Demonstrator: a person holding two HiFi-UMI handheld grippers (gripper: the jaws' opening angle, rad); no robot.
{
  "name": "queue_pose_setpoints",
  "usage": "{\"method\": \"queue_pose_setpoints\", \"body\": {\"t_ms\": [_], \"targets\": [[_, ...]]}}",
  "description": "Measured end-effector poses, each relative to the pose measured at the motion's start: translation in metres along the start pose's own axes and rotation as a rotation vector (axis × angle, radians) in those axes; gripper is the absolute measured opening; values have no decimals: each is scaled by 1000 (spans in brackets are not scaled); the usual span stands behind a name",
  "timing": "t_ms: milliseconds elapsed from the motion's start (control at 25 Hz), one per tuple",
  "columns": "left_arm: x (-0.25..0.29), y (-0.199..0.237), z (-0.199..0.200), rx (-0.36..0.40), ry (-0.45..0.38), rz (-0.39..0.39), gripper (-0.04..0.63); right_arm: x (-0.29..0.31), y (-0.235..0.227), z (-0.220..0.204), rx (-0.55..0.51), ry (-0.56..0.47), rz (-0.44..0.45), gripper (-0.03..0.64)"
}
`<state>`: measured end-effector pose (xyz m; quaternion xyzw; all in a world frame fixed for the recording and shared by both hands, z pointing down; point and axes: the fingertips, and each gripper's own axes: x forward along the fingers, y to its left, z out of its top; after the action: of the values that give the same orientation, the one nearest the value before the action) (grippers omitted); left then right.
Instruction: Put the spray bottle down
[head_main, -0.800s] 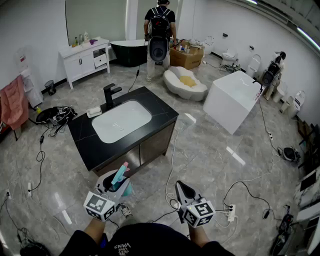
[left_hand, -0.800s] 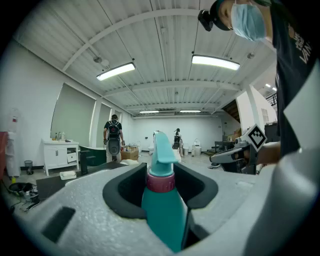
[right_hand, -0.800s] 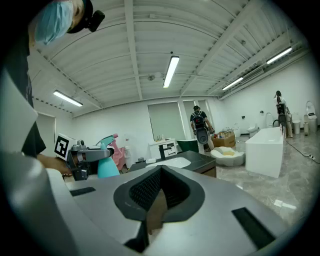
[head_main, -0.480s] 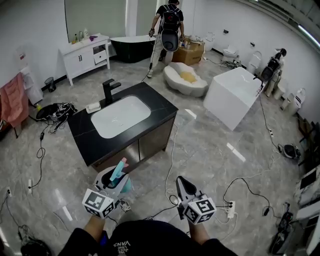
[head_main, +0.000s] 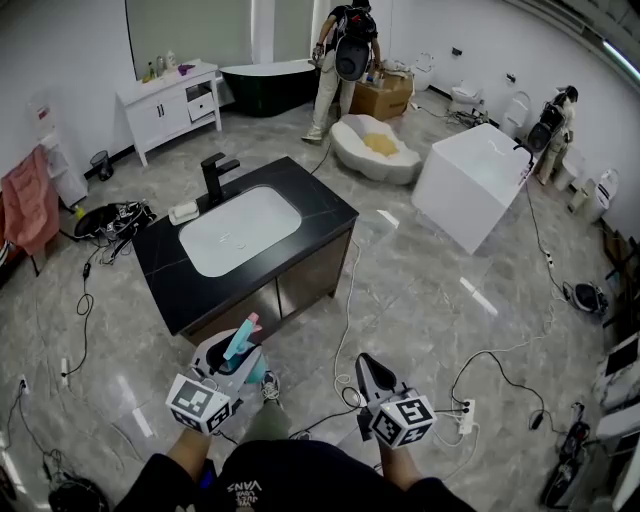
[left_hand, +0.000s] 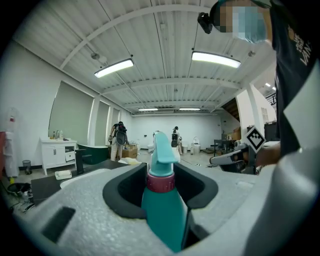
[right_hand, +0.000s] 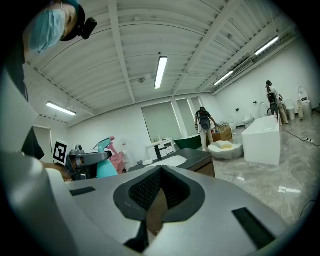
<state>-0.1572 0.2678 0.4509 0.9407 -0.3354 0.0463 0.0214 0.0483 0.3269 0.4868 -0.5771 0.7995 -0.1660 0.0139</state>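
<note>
**Spray bottle held in left fingers, short of the table**

- The left gripper (head_main: 234, 366) is clamped on the spray bottle (head_main: 241, 347). The left gripper view shows both fingers pressed against the teal body (left_hand: 161, 200) just below the pink collar.
- The bottle is off every surface. It hangs over the grey floor in the lower left of the head view.
- Its long axis runs roughly upright, leaning a little toward the upper right of the frame. The nozzle is on top and points away from the holder.
- The right gripper (head_main: 367, 369) hovers level beside it. Its fingers are together (right_hand: 152, 210) and nothing is caught between them.
- The key relation: the black-topped sink table (head_main: 320, 212) lies up-frame from the bottle, with a strip of floor between them. The left hand is the nearer one and already carries the load.
- My guess is that the bottle has to go forward and be lowered base-first. Whether it is meant for the table or the floor I cannot say.
- Hard to make out: the bottle's lower body and base are buried inside the fingers, and I cannot find the trigger. The near edge of the white basin (head_main: 240, 232) is visible, but which bare spot on the table is reachable is unclear.
</note>
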Motion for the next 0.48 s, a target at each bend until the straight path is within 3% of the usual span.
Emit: {"method": "queue_pose_setpoints", "body": {"t_ms": [480], "targets": [[97, 74, 15, -19, -28, -71, 175, 92, -36, 36, -4, 4, -34, 2]]}}
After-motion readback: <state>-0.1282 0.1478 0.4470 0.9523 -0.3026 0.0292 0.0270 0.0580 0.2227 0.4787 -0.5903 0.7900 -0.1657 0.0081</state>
